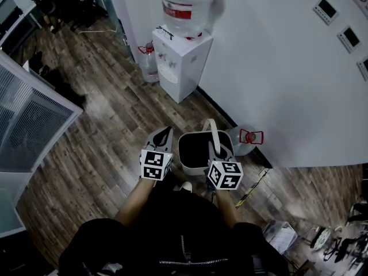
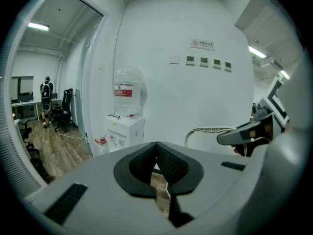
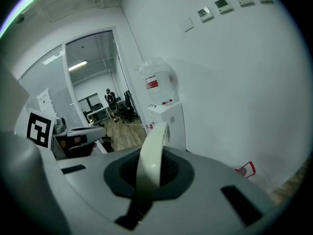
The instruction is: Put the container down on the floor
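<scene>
carry step in hand: the right gripper (image 1: 217, 149) had its fingers pinched on the pale handle (image 3: 149, 155) of the container (image 1: 192, 154), which hung clear of the wood floor (image 1: 103, 148) near the wall, just ahead of the person. left gripper (image 1: 163, 135) beside it, fingers pressed together on nothing. next move, as i judged it: lower the container until its base sits flat, then release the handle.

The container (image 1: 182, 155) is pale grey with a dark inside; its handle (image 3: 149, 165) is cream. The left gripper (image 2: 156, 161) and right gripper (image 3: 152, 173) are grey with black pads, and their cubes (image 1: 155, 164) carry black-and-white squares. The floor (image 1: 103, 131) is brown wood plank. The far dispenser (image 1: 178, 62) is white, and its clear bottle (image 1: 187, 4) has a red label.
</scene>
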Demonstrator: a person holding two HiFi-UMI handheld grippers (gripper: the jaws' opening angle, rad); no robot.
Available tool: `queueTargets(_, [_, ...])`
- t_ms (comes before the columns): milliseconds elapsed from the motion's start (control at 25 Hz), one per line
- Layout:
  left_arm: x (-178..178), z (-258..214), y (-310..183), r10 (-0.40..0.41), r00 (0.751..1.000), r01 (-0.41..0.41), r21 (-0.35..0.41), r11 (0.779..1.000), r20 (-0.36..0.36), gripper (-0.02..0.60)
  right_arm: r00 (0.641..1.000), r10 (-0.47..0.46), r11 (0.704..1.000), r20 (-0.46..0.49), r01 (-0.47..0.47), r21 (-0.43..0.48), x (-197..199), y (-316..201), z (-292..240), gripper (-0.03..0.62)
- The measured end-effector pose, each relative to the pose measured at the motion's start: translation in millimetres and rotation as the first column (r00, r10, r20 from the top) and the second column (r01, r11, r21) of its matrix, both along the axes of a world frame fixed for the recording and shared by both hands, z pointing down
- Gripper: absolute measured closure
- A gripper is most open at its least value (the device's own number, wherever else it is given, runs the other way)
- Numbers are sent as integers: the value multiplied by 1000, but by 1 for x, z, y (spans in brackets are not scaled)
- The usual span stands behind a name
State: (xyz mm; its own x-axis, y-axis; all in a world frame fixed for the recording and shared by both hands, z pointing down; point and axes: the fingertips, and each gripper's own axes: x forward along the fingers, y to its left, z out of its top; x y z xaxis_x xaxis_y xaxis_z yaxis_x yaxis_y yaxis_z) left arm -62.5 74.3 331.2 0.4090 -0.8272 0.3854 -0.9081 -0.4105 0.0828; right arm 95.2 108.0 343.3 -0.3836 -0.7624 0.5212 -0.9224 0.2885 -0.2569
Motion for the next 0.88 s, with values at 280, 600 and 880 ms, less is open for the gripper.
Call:
queueTargets(280, [-12, 0, -41, 42, 999, -42, 4, 999, 1, 566, 998, 56, 998, -7, -56, -6, -5, -34, -2, 583])
queueTargets(600, [-22, 2, -74, 95, 995, -95, 1, 995, -11, 567, 992, 124, 992, -10, -124, -12, -9, -66, -4, 583])
queueTargets(880, [-28, 4, -92, 146, 989, -146, -2, 989, -8, 566, 985, 173, 985, -2, -173, -25, -15, -84, -2, 583])
